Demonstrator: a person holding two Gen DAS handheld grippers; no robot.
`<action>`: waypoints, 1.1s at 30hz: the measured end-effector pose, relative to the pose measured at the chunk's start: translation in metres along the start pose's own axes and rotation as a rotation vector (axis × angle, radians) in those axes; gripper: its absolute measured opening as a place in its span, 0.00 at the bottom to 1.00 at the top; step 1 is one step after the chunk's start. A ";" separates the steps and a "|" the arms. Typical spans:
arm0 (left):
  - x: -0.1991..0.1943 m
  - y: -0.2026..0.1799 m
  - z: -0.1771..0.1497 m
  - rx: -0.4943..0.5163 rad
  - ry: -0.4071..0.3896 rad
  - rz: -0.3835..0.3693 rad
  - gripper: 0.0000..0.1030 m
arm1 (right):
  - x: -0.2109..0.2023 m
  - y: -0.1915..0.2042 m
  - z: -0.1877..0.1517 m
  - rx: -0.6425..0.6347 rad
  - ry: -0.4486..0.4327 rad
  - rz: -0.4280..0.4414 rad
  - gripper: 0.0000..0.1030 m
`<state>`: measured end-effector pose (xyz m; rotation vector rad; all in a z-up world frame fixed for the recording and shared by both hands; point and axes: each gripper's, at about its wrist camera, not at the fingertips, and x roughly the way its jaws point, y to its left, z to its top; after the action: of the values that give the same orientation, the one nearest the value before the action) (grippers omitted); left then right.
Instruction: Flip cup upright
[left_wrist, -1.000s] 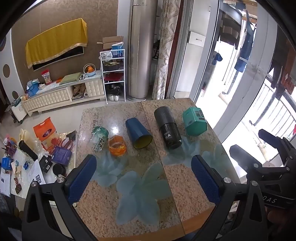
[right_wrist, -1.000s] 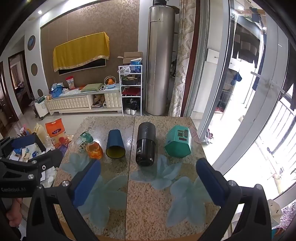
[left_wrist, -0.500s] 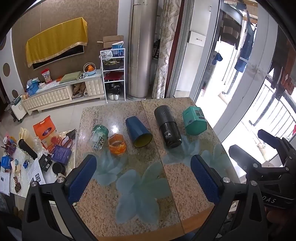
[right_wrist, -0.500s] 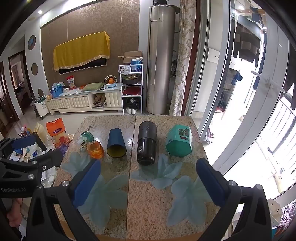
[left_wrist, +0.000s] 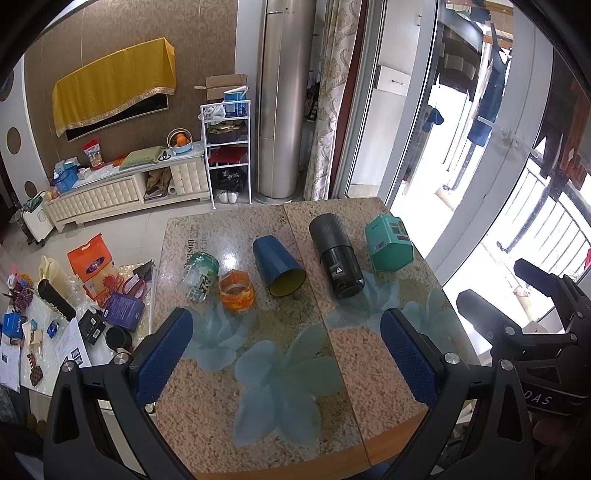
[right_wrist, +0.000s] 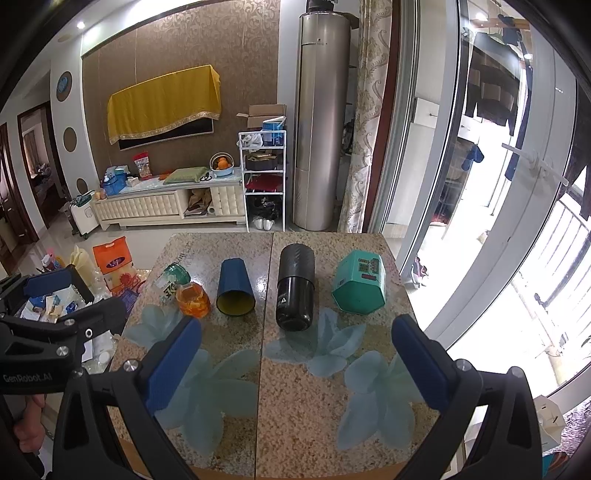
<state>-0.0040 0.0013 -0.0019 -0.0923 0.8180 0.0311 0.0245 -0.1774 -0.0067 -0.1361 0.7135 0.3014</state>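
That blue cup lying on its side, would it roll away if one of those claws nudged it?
Probably: the blue cup lies on its side on the glossy table. Being tapered, it would likely curve rather than roll straight. It looks rigid.

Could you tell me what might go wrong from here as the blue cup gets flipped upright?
The blue cup lies on its side with the orange jar just beside its rim, so a claw closing on it could knock the jar. The black cylinder also lies on its side and could roll if bumped. Both the left claw and the right claw are open and short of the cup.
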 end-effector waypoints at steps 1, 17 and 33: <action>-0.002 0.001 0.000 -0.001 0.000 -0.001 0.99 | 0.000 0.001 0.000 -0.002 -0.001 0.000 1.00; -0.003 0.001 0.000 -0.002 0.000 -0.003 0.99 | 0.000 0.000 0.000 -0.002 -0.001 -0.002 1.00; -0.003 -0.002 -0.001 -0.003 0.005 -0.007 0.99 | -0.002 -0.002 -0.002 0.001 0.002 -0.002 1.00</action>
<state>-0.0069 -0.0003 -0.0005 -0.0979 0.8222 0.0256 0.0228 -0.1798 -0.0069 -0.1362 0.7159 0.2986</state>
